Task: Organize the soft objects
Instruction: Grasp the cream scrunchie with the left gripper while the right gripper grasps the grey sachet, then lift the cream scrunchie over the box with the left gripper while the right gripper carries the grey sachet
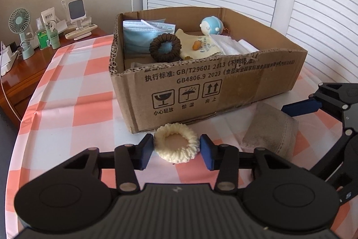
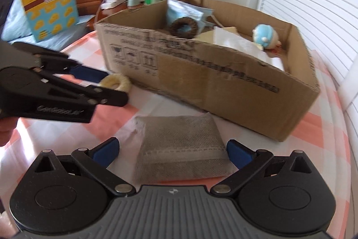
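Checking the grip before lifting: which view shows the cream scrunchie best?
The left wrist view: the cream scrunchie lies sharp and whole between the left gripper's pads. The right wrist view shows it small, blurred and partly hidden behind that gripper.

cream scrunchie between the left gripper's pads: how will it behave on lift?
The cream scrunchie looks knitted and puffy, so it will probably squash rather than resist the left gripper. Likely very light. As a flat ring on the tablecloth, it seems unlikely to roll, though it may sag from the pads.
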`<state>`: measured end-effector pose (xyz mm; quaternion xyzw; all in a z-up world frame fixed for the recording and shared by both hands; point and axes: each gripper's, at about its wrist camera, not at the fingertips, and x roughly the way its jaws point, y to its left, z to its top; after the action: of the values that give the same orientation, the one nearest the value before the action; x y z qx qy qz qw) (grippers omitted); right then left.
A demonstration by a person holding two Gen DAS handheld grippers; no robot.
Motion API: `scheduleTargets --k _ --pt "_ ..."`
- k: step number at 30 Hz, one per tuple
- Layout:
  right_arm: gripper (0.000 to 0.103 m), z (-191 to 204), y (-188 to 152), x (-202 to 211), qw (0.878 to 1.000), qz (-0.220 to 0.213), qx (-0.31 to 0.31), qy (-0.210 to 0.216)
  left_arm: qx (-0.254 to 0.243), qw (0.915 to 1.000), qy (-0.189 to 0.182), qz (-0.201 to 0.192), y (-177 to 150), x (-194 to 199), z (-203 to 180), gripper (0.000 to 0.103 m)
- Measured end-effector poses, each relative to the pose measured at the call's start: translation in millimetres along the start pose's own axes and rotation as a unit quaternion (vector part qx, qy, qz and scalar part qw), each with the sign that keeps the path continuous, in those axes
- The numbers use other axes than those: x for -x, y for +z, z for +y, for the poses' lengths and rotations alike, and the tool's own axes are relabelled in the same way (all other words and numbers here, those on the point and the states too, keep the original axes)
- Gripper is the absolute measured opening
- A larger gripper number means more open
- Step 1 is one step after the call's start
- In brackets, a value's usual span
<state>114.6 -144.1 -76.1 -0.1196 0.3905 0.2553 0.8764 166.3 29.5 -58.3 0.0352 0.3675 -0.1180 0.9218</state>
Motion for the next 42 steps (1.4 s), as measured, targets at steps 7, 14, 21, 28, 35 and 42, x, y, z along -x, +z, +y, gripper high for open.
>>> scheduleTargets --k 7,14,21,28,35,42 --pt "0.087 3 1 3 1.0 -0.005 0.006 -0.006 -0.003 1.0 -0.002 -0.001 1 -1 1 0.045" --pt "0.078 5 1 7 1.0 -0.011 0.015 -0.02 -0.011 0.9999 -0.003 -0.001 2 -2 1 0.046" --pt "0.068 9 3 12 0.999 -0.013 0.024 -0.034 -0.017 0.9998 -0.008 0.004 2 0 0 0.042" --pt "0.072 2 5 6 1.0 -0.01 0.01 -0.023 -0.019 0.9997 -0.011 0.008 2 1 0 0.042" --pt "0.054 3 5 20 0.999 -0.016 -0.002 -0.03 -0.041 0.9984 -0.03 0.024 2 11 3 0.037" --pt "0.053 3 7 46 0.999 -0.031 -0.008 -0.035 -0.056 0.9968 -0.049 0.03 5 35 8 0.036"
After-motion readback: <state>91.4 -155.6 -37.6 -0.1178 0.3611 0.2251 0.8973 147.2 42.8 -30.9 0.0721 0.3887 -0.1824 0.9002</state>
